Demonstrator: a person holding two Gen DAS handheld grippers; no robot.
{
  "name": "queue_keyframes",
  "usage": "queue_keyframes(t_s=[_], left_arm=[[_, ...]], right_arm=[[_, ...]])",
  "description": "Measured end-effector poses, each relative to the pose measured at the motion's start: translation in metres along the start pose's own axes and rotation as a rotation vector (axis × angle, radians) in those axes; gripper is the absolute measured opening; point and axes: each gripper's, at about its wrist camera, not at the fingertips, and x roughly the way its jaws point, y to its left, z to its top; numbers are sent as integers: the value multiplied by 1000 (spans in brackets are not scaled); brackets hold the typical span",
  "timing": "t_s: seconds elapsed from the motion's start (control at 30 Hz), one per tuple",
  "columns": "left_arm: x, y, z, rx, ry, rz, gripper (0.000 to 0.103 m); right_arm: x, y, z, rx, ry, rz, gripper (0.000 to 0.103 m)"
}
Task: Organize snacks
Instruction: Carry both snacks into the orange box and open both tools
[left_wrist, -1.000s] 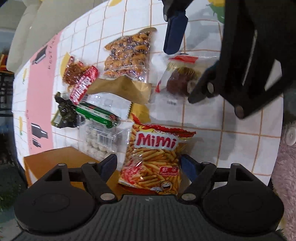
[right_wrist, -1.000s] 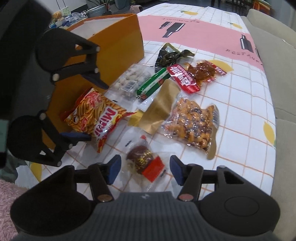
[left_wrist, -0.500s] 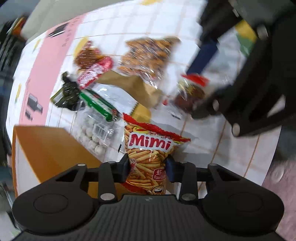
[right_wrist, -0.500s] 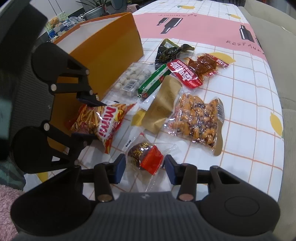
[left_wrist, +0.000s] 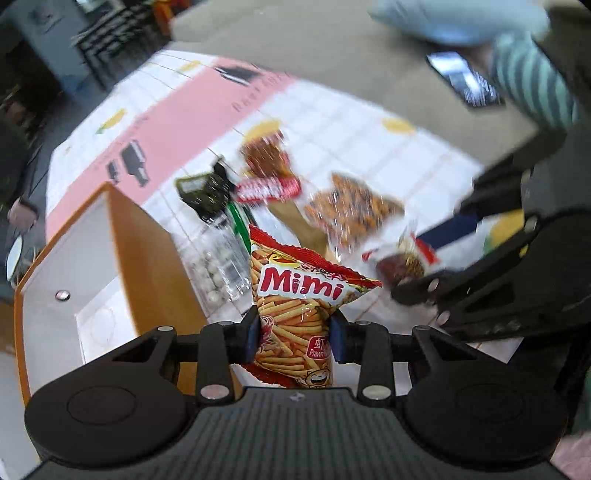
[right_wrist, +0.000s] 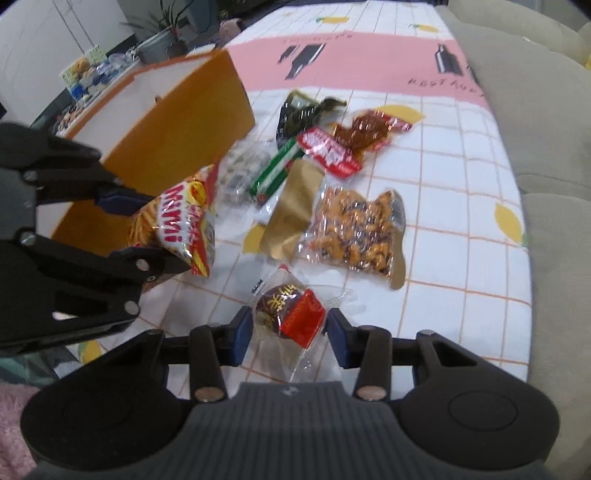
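My left gripper (left_wrist: 295, 332) is shut on the orange Mimi prawn-stick bag (left_wrist: 299, 306) and holds it lifted beside the orange box (left_wrist: 147, 254). It also shows in the right wrist view (right_wrist: 181, 221). My right gripper (right_wrist: 290, 332) is shut on a small clear packet with a brown and red sweet (right_wrist: 291, 314), low over the table. The box (right_wrist: 184, 122) is open, with a white inside.
Several snacks lie on the checked tablecloth (right_wrist: 461, 177): a nut bag (right_wrist: 354, 229), a brown paper pouch (right_wrist: 291, 214), a green stick (right_wrist: 275, 173), a red packet (right_wrist: 328, 151), a dark packet (right_wrist: 299, 114) and white balls (right_wrist: 240, 170). A sofa (right_wrist: 535, 129) borders the table.
My left gripper has shut on the Mimi bag and lifted it toward the orange box. My right gripper has closed in on the brown and red sweet packet.
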Motion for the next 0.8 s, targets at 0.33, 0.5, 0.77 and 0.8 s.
queue_keyframes(t_s=[0.33, 0.5, 0.77, 0.8], left_arm=[[-59, 24, -12, -215, -133, 75, 41], [-83, 46, -17, -242, -152, 115, 41], [-105, 96, -30, -254, -159, 157, 41], [-104, 102, -31, -250, -152, 165, 41]], right_arm=[[-42, 20, 8, 18, -109, 61, 42], [-60, 42, 24, -26, -170, 100, 42], [-68, 85, 59, -125, -217, 166, 42], [-67, 92, 64, -149, -218, 167, 42]])
